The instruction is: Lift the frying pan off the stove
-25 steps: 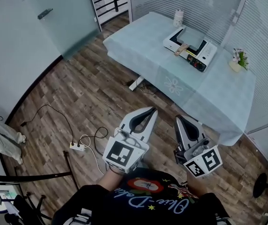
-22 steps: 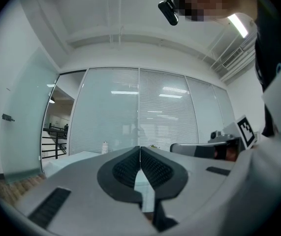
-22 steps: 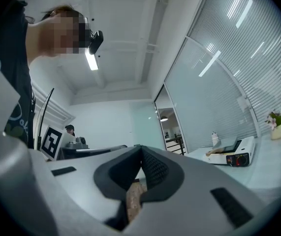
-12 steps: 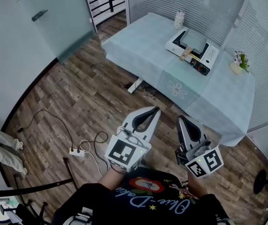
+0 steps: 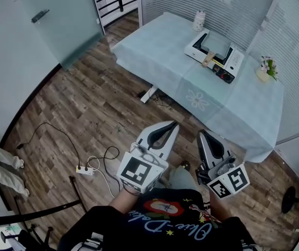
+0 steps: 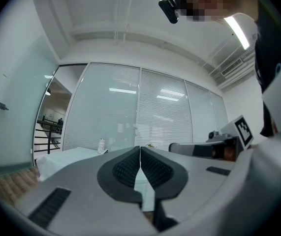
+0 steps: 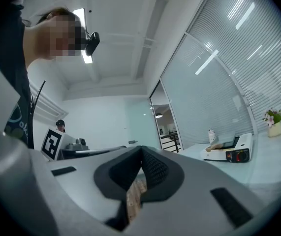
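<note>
On the table with the pale blue cloth [image 5: 165, 51] stands a white portable stove [image 5: 232, 63]. A square grey frying pan [image 5: 217, 45] sits on it, its wooden handle [image 5: 208, 60] pointing toward me. The right gripper view shows the stove [image 7: 231, 153] and the pan [image 7: 223, 144] far off to the right. My left gripper [image 5: 173, 124] and right gripper [image 5: 201, 134] hang side by side over the wooden floor, well short of the table. Both are shut with nothing between the jaws, as the left gripper [image 6: 140, 149] and right gripper [image 7: 141, 149] views show.
A white bottle [image 5: 199, 20] stands behind the stove and a small flower pot [image 5: 265, 69] to its right. A power strip with cables [image 5: 86, 170] lies on the floor at the left. Glass walls with blinds close off the back and right; a stand base [image 5: 290, 203] sits at the right.
Both grippers have drifted a little toward the table, still shut. A leg now shows on the floor between them.
</note>
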